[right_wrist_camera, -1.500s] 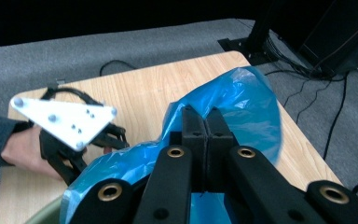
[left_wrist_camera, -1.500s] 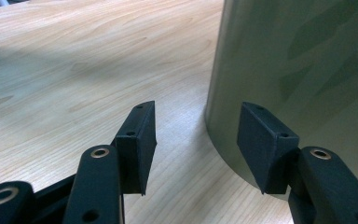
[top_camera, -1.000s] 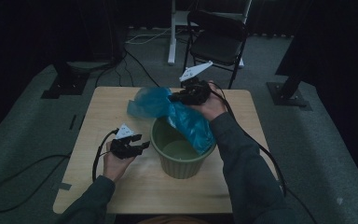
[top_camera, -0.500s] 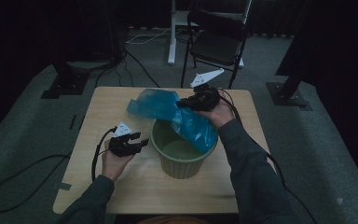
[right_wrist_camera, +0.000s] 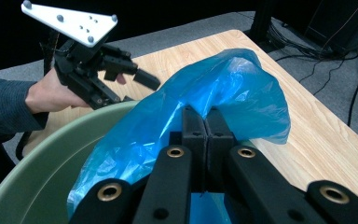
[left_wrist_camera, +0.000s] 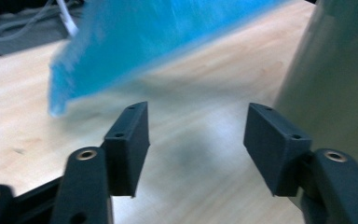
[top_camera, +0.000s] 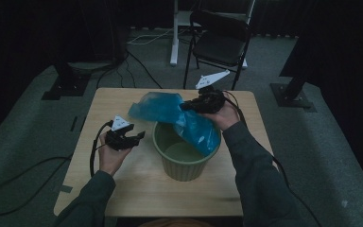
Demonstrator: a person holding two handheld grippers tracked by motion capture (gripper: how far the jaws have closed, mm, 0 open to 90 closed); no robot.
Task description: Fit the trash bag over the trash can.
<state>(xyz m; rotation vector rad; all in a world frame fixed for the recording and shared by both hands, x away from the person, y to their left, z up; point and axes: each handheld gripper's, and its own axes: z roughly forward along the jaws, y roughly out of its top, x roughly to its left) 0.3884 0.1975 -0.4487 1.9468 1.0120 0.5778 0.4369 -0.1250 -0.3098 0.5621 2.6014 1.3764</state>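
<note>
Dim high view; blurred bag (left_wrist_camera: 158, 42) close-up.

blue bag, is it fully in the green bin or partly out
Partly out. One end of the blue bag hangs inside the green bin; the rest drapes over the rim onto the table, pinched by the right gripper.

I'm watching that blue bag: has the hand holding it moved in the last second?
Yes. The right gripper with the blue bag has slid right along the table's far edge, toward the chair.
</note>
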